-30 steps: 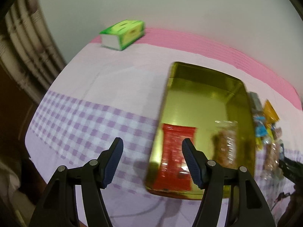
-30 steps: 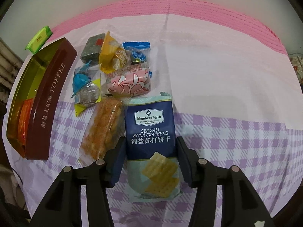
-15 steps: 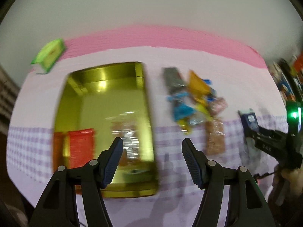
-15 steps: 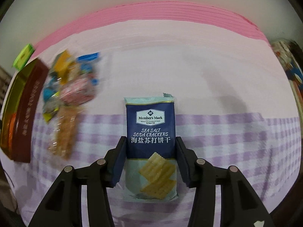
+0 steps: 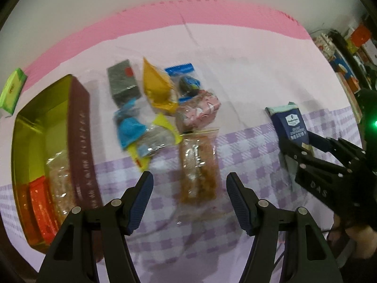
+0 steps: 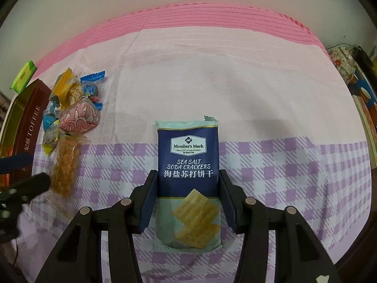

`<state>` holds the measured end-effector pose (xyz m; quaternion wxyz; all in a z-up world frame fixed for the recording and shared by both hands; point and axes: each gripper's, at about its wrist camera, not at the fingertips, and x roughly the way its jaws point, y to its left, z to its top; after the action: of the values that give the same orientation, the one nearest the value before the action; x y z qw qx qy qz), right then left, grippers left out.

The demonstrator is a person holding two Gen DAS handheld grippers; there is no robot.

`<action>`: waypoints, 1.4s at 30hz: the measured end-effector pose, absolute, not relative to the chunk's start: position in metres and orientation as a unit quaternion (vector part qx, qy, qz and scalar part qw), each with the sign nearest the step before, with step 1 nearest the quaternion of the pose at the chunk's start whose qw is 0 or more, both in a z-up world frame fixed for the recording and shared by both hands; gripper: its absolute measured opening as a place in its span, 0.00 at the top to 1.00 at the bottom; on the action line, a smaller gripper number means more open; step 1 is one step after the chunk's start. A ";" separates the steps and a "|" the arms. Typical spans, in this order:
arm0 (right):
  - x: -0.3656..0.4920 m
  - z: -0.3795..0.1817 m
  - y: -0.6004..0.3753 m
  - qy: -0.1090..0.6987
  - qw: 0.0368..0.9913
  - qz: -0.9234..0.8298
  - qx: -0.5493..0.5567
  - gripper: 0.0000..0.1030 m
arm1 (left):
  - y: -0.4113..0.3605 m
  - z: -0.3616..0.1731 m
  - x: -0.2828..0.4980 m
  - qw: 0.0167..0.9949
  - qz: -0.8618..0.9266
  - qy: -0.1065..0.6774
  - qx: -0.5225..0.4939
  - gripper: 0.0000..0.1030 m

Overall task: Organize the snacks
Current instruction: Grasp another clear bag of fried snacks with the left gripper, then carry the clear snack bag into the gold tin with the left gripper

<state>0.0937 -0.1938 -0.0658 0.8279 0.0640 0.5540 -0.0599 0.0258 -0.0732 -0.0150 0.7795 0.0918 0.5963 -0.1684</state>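
We hold two grippers over a table covered by a pink and purple-checked cloth (image 6: 271, 108). Our right gripper (image 6: 188, 200) has its two fingers pressed against the sides of a blue packet of soda crackers (image 6: 188, 165), gripping it; the packet's lower end seems to rest on the checked part of the cloth. Our left gripper (image 5: 189, 200) has its fingers spread wide apart, holding nothing.

We use the toffee tin (image 5: 80, 141) as the landmark. It lies open at the far left, and inside it sit a red packet (image 5: 42, 207) and a clear packet of brown snack (image 5: 61, 184). Just to the right of the tin is a loose heap of small wrapped snacks (image 5: 160, 99). At the near edge of that heap, a long clear bag of brown crisps (image 5: 198, 165) lies just ahead of the left gripper's open fingers. The cracker packet is well to the right of the tin, beyond the heap. Behind the tin lies a small green box (image 5: 11, 89).
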 end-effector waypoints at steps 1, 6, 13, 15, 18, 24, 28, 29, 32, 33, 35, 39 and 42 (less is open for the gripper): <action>0.094 -0.065 -0.194 0.554 0.828 -0.059 0.062 0.54 | -0.077 -0.018 0.028 0.777 -0.166 0.601 0.091 0.37; 0.096 -0.066 -0.197 0.556 0.827 -0.057 0.065 0.54 | -0.087 -0.027 0.035 0.772 -0.159 0.609 0.090 0.37; 0.099 -0.067 -0.201 0.557 0.825 -0.056 0.075 0.53 | -0.097 -0.039 0.043 0.767 -0.157 0.616 0.090 0.45; 0.099 -0.067 -0.201 0.557 0.825 -0.056 0.078 0.53 | -0.099 -0.042 0.045 0.764 -0.158 0.620 0.086 0.53; 0.100 -0.066 -0.203 0.557 0.825 -0.055 0.080 0.52 | -0.100 -0.045 0.044 0.764 -0.157 0.620 0.084 0.60; 0.101 -0.067 -0.202 0.557 0.825 -0.060 0.079 0.52 | -0.093 -0.044 0.040 0.765 -0.158 0.619 0.081 0.62; 0.101 -0.067 -0.202 0.557 0.824 -0.061 0.079 0.52 | -0.091 -0.044 0.031 0.757 -0.162 0.627 0.084 0.63; 0.101 -0.067 -0.202 0.557 0.824 -0.061 0.078 0.52 | -0.091 -0.044 0.027 0.756 -0.163 0.628 0.084 0.63; 0.101 -0.067 -0.202 0.557 0.824 -0.063 0.077 0.52 | -0.088 -0.038 0.021 0.753 -0.169 0.630 0.083 0.63; 0.102 -0.067 -0.202 0.557 0.824 -0.064 0.076 0.52 | -0.086 -0.036 0.018 0.753 -0.172 0.630 0.080 0.63; 0.102 -0.068 -0.201 0.557 0.825 -0.065 0.075 0.52 | -0.082 -0.029 0.016 0.755 -0.177 0.627 0.075 0.63; 0.101 -0.069 -0.200 0.556 0.825 -0.068 0.070 0.52 | -0.078 -0.009 0.010 0.765 -0.182 0.614 0.065 0.63; 0.101 -0.070 -0.198 0.556 0.825 -0.070 0.066 0.52 | -0.070 0.000 0.008 0.770 -0.186 0.608 0.054 0.63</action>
<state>0.1014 -0.1980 -0.0702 0.8254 0.0657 0.5562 -0.0702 0.0081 -0.0697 0.0001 0.7696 0.0544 0.6083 -0.1864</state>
